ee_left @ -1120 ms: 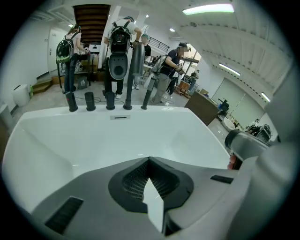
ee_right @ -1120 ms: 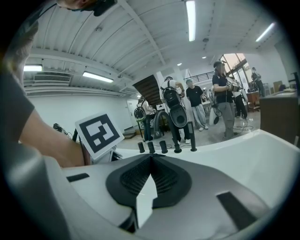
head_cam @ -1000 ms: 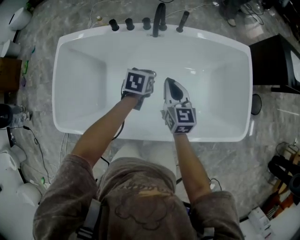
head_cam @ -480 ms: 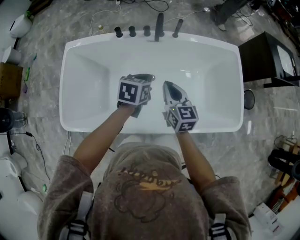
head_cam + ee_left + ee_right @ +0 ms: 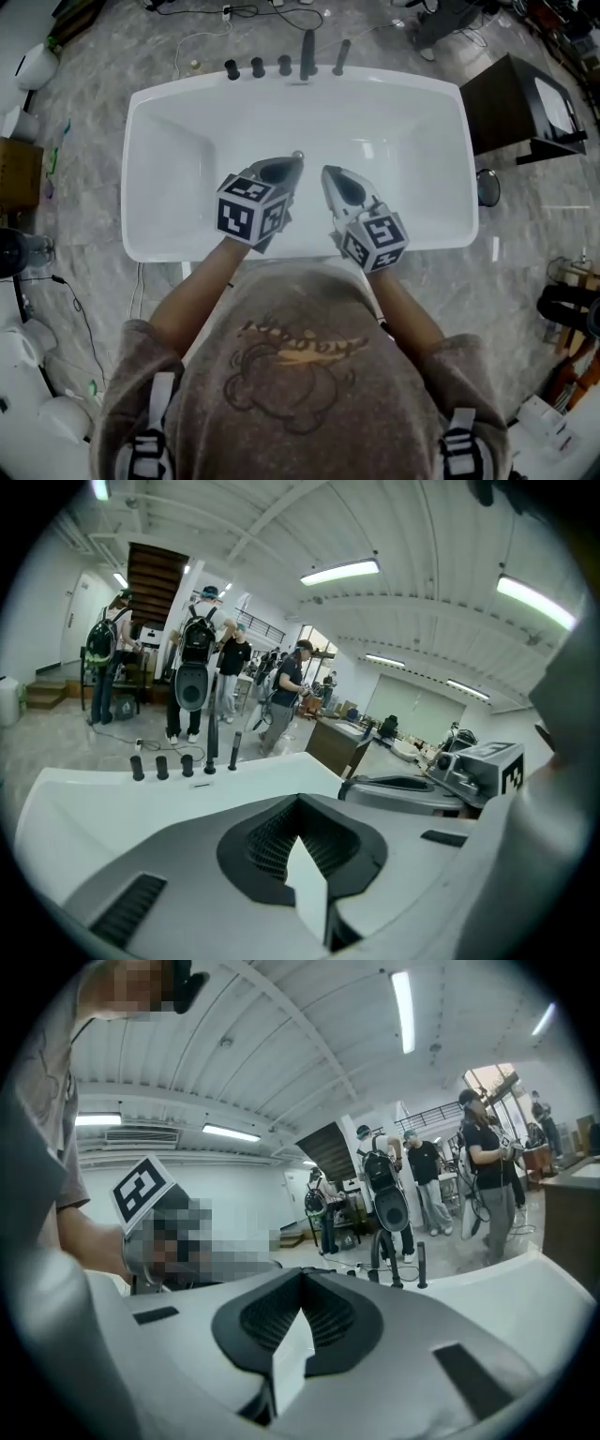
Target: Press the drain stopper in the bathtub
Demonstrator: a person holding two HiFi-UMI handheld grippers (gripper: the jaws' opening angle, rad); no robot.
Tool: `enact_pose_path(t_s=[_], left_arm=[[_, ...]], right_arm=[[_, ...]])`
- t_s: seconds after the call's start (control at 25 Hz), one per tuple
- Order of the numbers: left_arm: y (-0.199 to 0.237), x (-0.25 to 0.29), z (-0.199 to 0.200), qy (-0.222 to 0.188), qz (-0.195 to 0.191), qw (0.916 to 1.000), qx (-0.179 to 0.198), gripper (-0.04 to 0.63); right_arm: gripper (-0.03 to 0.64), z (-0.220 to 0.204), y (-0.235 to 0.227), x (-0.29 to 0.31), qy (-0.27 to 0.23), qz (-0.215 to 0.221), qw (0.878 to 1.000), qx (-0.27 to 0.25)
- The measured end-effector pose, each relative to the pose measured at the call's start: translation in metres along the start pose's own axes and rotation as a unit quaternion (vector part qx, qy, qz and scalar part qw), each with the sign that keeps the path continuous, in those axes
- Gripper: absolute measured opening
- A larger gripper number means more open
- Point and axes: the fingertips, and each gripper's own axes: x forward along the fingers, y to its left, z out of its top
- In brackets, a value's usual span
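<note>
Two claws poised over the bathtub (image 5: 150, 251)
Left gripper (image 5: 289, 164) and right gripper (image 5: 328, 174) are pinched closed and empty, probably as blunt tips for pressing the drain stopper (image 5: 298, 154).

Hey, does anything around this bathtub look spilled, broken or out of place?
Nothing stands out. The white bathtub looks clean and intact, with no spill visible, and the black fittings stand upright in a row on its far rim. The left gripper and right gripper are both shut and empty over the tub.
</note>
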Motion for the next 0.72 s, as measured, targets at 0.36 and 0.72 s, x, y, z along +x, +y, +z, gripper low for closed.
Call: enact_pose_path(t_s=[0.36, 0.72], left_arm=[[-0.033, -0.048, 0.018, -0.086, -0.030, 0.9939, 0.062, 0.002], [-0.029, -0.079, 0.036, -0.194, -0.055, 0.9742, 0.100, 0.000]], right_arm=[[0.002, 0.030, 0.033, -0.032, -0.039, 0.038, 0.998, -0.030], [0.002, 0.044, 0.051, -0.029, -0.084, 0.065, 0.993, -0.060]])
